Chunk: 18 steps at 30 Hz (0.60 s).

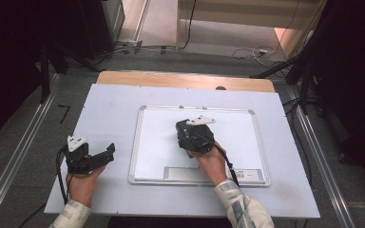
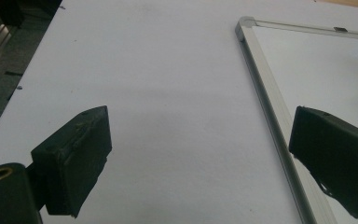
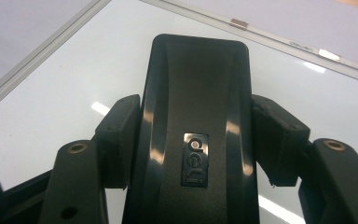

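Note:
A whiteboard (image 1: 157,142) with a silver frame lies flat in the middle of the table. My right gripper (image 1: 185,133) hovers over its centre, shut on a glossy black board eraser (image 3: 196,102) with a small logo plate; both pads (image 3: 119,135) press on its long sides. In the high view the eraser (image 1: 181,127) is a dark block under the hand. My left gripper (image 1: 105,156) rests on the table left of the board, jaws wide apart and nothing between them. The left gripper (image 2: 200,121) looks along the bare table, with the board's frame (image 2: 265,102) beside its right jaw.
A pale sheet (image 1: 109,109) covers the tabletop, and a wooden edge (image 1: 185,78) shows at the back. A pen ledge (image 1: 185,173) runs along the board's near side. Metal rails, cables and dark stands surround the table on the floor.

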Each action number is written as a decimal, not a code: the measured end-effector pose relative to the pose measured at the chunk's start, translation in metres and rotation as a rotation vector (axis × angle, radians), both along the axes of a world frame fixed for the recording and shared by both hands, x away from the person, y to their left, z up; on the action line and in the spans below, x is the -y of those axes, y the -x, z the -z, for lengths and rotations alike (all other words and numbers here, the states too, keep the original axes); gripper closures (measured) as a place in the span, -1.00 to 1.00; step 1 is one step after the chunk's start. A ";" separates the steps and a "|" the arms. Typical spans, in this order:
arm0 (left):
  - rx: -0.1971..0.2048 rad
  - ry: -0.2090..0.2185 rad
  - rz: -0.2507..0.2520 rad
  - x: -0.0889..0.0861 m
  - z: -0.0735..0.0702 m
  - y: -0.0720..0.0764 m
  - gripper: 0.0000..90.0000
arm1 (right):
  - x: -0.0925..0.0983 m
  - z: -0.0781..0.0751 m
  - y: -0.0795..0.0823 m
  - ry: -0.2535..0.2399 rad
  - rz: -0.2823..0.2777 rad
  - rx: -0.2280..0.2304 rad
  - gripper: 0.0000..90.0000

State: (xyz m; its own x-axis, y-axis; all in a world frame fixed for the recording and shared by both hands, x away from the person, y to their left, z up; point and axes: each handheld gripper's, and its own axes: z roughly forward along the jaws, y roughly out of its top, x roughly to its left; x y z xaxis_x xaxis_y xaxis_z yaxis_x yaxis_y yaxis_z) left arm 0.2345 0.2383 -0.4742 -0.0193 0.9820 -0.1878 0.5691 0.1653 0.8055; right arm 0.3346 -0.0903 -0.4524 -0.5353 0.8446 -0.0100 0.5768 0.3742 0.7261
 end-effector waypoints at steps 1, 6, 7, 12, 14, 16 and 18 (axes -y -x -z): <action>0.000 0.000 0.000 0.000 0.000 0.000 -0.86 | 0.004 -0.001 0.001 -0.004 0.005 -0.001 -0.19; -0.002 -0.002 0.001 0.000 0.000 -0.001 -0.86 | 0.024 -0.009 0.005 -0.002 0.046 0.026 -0.19; 0.001 0.000 0.000 0.000 0.000 0.000 -0.86 | 0.029 -0.011 0.005 -0.004 0.054 0.032 -0.19; -0.002 -0.002 -0.001 0.000 0.001 -0.001 -0.86 | 0.057 -0.013 0.007 -0.006 0.114 0.036 -0.19; -0.002 -0.004 0.004 0.001 0.000 -0.001 -0.86 | 0.069 -0.013 0.008 -0.005 0.139 0.039 -0.19; 0.000 -0.005 0.005 0.001 0.000 -0.001 -0.86 | 0.081 -0.012 0.010 -0.009 0.170 0.041 -0.19; -0.001 -0.004 0.004 0.002 0.000 -0.002 -0.86 | 0.093 -0.011 0.012 -0.003 0.197 0.041 -0.19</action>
